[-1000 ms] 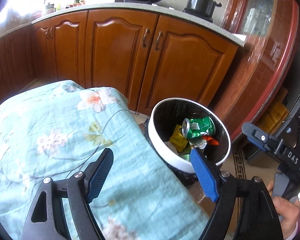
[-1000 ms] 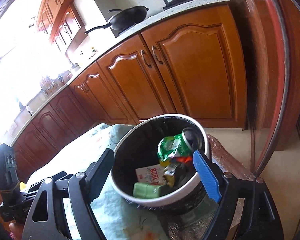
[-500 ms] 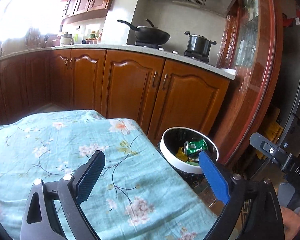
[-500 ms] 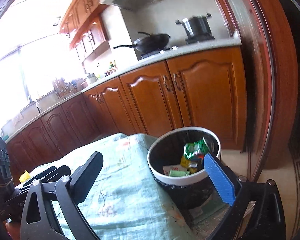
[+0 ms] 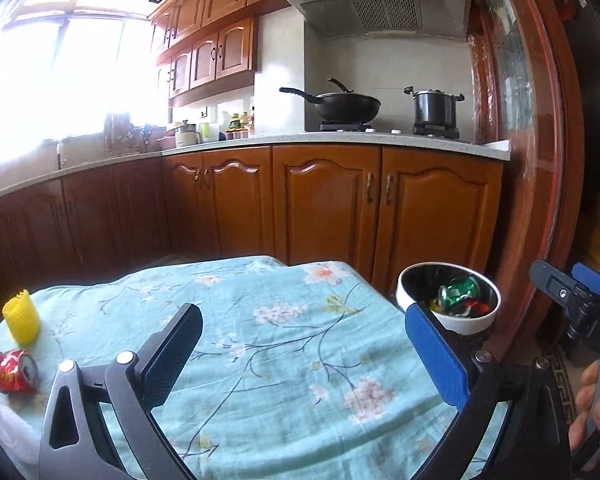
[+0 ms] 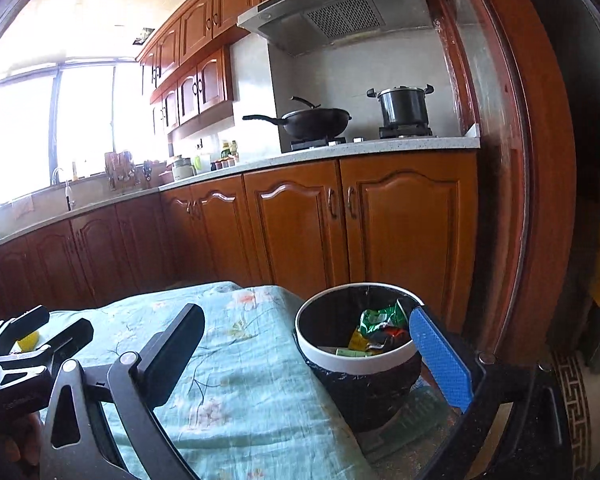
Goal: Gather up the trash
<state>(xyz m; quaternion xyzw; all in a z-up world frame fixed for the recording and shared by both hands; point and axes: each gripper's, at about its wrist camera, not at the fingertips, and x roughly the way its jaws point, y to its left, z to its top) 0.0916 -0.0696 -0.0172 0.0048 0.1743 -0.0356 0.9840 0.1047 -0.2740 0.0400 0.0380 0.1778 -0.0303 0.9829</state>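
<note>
Red crushed can (image 5: pixel 14 372) and yellow ribbed piece (image 5: pixel 21 317) remain on worktop (image 5: pixel 284 360) far left. Left claw (image 5: pixel 304 356), right claw (image 6: pixel 306 356): jaws just widened, spread, nothing between. Risk: dented can slipping in pinch; drop missing bin (image 6: pixel 360 362) at worktop's right edge.

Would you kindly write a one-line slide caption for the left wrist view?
Open left gripper above the floral tablecloth; crushed red can at left, filled trash bin at right.
</note>
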